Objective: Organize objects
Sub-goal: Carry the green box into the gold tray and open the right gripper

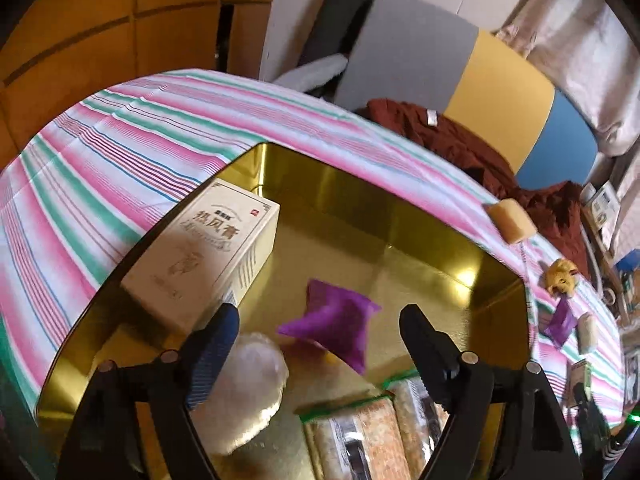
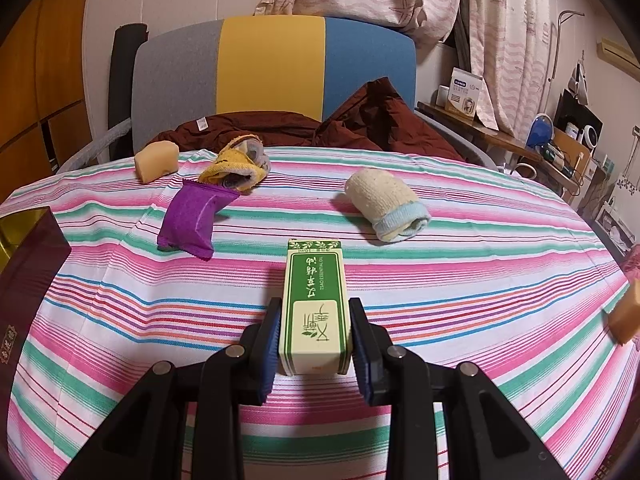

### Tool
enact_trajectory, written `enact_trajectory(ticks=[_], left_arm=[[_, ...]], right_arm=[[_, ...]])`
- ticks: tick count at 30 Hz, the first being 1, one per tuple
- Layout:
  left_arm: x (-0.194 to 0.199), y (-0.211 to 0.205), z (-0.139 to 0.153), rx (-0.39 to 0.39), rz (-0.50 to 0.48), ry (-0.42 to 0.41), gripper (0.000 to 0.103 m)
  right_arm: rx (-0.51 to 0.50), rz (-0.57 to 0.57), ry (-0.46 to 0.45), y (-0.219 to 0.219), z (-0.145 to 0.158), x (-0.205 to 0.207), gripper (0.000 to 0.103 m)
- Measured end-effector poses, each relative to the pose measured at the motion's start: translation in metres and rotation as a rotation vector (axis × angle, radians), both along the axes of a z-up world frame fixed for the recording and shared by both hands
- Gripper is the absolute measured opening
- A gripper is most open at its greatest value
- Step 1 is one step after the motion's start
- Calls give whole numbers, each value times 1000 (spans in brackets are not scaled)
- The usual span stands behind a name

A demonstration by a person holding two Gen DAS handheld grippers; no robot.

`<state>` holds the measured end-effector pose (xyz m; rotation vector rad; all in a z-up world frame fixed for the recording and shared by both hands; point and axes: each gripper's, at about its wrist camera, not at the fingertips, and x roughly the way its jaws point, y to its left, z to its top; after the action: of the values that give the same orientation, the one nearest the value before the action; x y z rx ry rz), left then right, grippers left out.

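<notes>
My left gripper (image 1: 318, 322) is open above a gold tin box (image 1: 400, 208) on the striped table. A purple packet (image 1: 330, 314) hangs blurred between and just beyond the fingers, over the tin floor. In the tin lie a cream carton (image 1: 208, 252), a white fluffy roll (image 1: 252, 376) and packaged snack bars (image 1: 372, 428). My right gripper (image 2: 314, 332) is shut on a green and cream carton (image 2: 314, 304), held just above the cloth. Beyond it lie a purple packet (image 2: 192, 216), a yellow sock roll (image 2: 236, 166), a cream sock roll (image 2: 386, 204) and a sponge block (image 2: 156, 160).
The tin's dark red wall (image 2: 28, 276) shows at the left of the right wrist view. A second sponge (image 2: 626, 316) sits at the right table edge. A chair (image 2: 272, 68) with a brown garment (image 2: 360, 124) stands behind the table. A cluttered shelf (image 2: 520, 136) is at the far right.
</notes>
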<state>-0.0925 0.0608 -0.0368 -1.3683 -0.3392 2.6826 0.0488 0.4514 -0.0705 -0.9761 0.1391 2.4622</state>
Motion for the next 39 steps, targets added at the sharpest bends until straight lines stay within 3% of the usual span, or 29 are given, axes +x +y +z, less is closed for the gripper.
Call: enact_trajectory(ticks=[11,24,31,39], left_arm=[[63,20,13,-7,-74,157,91],[113,34,11,-12,-140,202,95],[133,40,9,-14,-168,216,97],[142,41,13,-38,-183,239,101]], right_arm=[[-2,13,18,-1,2,3,31],[11,197,87,-24,11,5,31],[37,228,104,-35,14,9,31],[66,327,23,-63,15,2,31]])
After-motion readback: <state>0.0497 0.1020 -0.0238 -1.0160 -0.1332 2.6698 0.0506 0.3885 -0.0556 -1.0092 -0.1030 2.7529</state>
